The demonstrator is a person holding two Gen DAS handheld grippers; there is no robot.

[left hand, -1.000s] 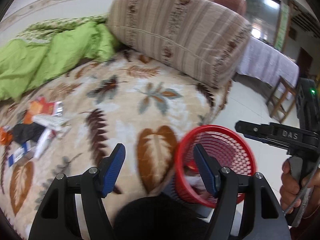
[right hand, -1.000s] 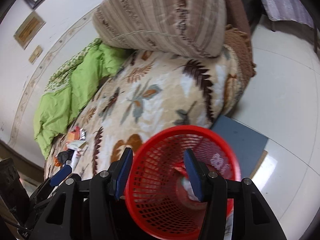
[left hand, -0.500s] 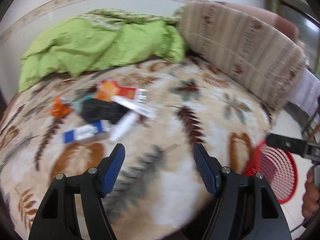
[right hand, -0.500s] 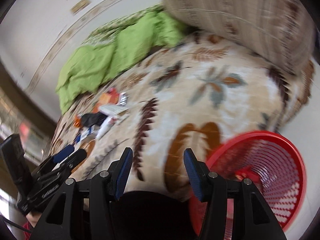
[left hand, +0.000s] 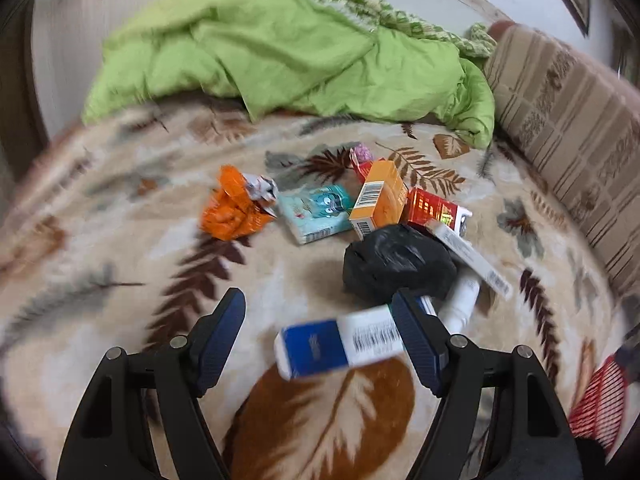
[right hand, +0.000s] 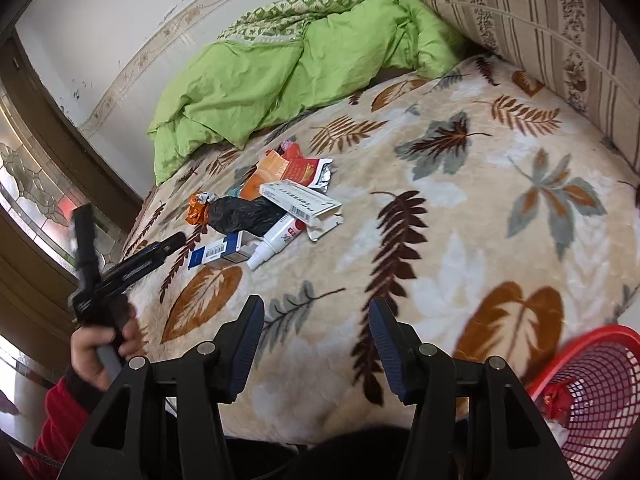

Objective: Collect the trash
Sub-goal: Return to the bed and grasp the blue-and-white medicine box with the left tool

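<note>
Left wrist view: your left gripper (left hand: 320,332) is opening above the blue-and-white box (left hand: 340,346); black bag (left hand: 396,264) at one o'clock. Right gripper (right hand: 316,338) open, empty.

My black plastic left gripper (left hand: 318,330) and right gripper (right hand: 316,340) carry ribbed blue finger pads (left hand: 222,330), silver pivot screws, and a red knitted sleeve (right hand: 56,424).

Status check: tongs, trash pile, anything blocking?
Left tongs opening over blue-white box, not gripping. Right tongs open, empty. Trash pile on blanket, red basket bedside. Nothing blocking.
</note>
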